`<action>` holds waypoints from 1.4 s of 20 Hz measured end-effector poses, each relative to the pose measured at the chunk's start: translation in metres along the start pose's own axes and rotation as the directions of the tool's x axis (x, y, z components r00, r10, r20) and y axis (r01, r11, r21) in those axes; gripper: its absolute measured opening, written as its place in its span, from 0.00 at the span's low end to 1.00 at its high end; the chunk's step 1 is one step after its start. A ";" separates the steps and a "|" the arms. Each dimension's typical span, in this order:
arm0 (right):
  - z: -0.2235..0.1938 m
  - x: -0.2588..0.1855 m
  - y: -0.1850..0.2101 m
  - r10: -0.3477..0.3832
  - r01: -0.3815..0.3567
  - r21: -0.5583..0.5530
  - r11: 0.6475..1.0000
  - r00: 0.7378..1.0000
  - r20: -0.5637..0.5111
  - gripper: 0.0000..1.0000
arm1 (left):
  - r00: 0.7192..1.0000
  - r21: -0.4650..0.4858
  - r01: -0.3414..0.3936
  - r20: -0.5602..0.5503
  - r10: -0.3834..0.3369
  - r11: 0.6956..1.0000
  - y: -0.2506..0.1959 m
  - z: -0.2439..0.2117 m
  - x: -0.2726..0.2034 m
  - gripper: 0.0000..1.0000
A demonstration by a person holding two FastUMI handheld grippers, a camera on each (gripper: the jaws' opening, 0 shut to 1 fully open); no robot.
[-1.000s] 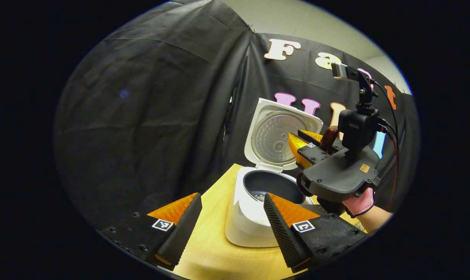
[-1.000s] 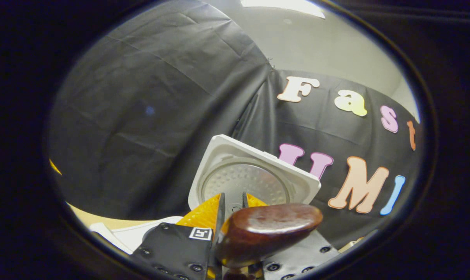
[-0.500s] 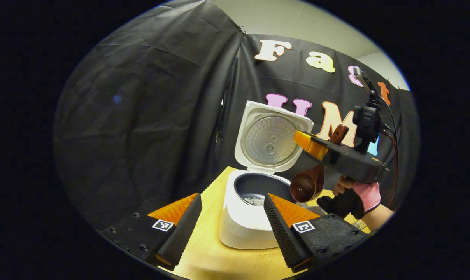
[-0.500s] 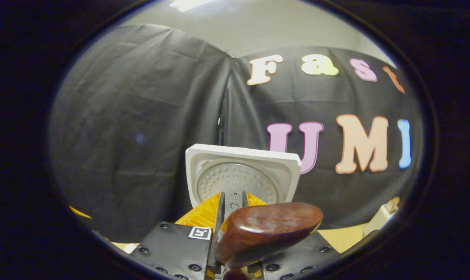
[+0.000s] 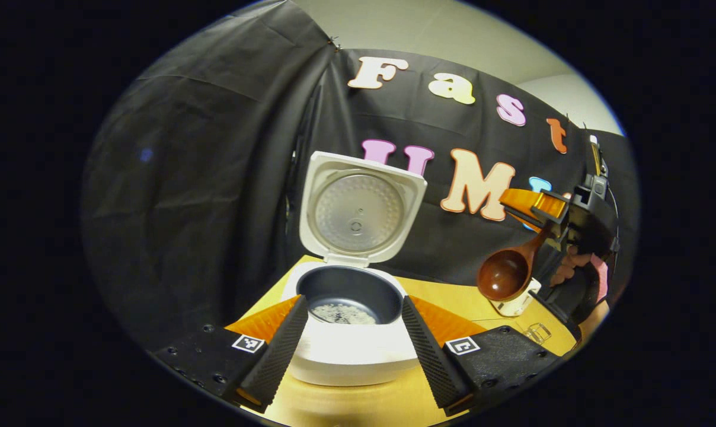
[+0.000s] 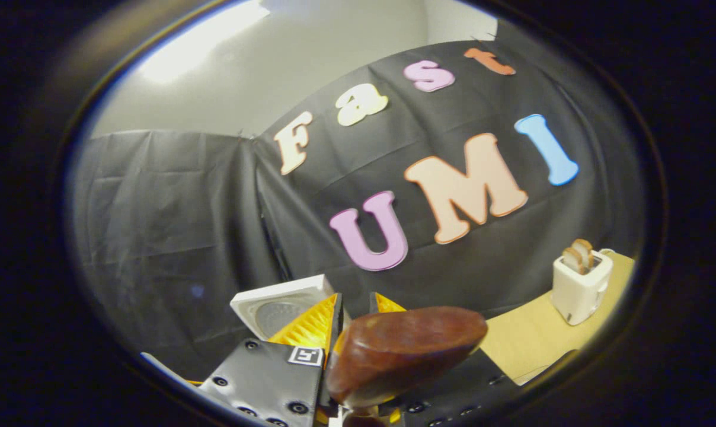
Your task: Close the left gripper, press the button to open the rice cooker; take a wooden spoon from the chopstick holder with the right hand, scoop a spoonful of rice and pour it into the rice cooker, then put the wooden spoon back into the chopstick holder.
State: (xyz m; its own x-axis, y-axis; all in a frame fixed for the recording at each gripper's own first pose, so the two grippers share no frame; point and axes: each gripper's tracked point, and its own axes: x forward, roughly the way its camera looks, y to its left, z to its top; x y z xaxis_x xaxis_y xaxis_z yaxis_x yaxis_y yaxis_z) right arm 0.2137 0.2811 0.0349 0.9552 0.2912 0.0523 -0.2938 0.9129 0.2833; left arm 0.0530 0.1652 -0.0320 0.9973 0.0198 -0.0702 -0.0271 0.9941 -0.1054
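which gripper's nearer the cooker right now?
Left. The left gripper hangs open right over the cooker front; the right gripper is off to the side above the table, shut on the spoon.

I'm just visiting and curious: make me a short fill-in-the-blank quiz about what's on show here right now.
1. The rice cooker has its lid standing ____.
2. The right gripper is shut on the handle of a wooden ____.
3. In the inner pot lies a little white ____.
4. The left gripper has its two fingers spread ____.

Missing words: open; spoon; rice; apart
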 end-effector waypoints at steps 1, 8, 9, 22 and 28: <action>0.013 -0.008 -0.026 -0.041 0.041 0.016 0.999 0.999 0.014 0.28 | 1.000 0.005 0.019 -0.003 -0.019 1.000 -0.010 -0.001 0.003 0.95; 0.070 -0.084 -0.193 -0.314 0.316 -0.013 0.949 0.945 0.096 0.28 | 0.992 0.030 0.123 -0.039 -0.122 0.992 -0.072 -0.013 0.023 0.95; 0.072 -0.093 -0.210 -0.338 0.341 -0.017 0.940 0.936 0.100 0.28 | 0.990 0.034 0.134 -0.045 -0.133 0.990 -0.079 -0.016 0.025 0.95; 0.013 -0.118 -0.349 -0.488 0.491 -0.094 0.866 0.871 0.061 0.29 | 0.974 0.125 0.210 -0.109 -0.197 0.970 -0.130 -0.038 0.040 0.95; -0.025 -0.117 -0.362 -0.477 0.478 -0.129 0.869 0.878 0.038 0.29 | 0.965 0.140 0.246 -0.131 -0.228 0.959 -0.145 -0.047 0.041 0.95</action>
State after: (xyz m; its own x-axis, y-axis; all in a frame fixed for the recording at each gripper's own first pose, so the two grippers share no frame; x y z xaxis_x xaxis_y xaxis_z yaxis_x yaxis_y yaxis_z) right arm 0.2073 -0.0767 -0.0974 0.9803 -0.1906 -0.0524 0.1964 0.9694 0.1476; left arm 0.0950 0.0173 -0.0658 0.9595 -0.2219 -0.1733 0.2287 0.9733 0.0201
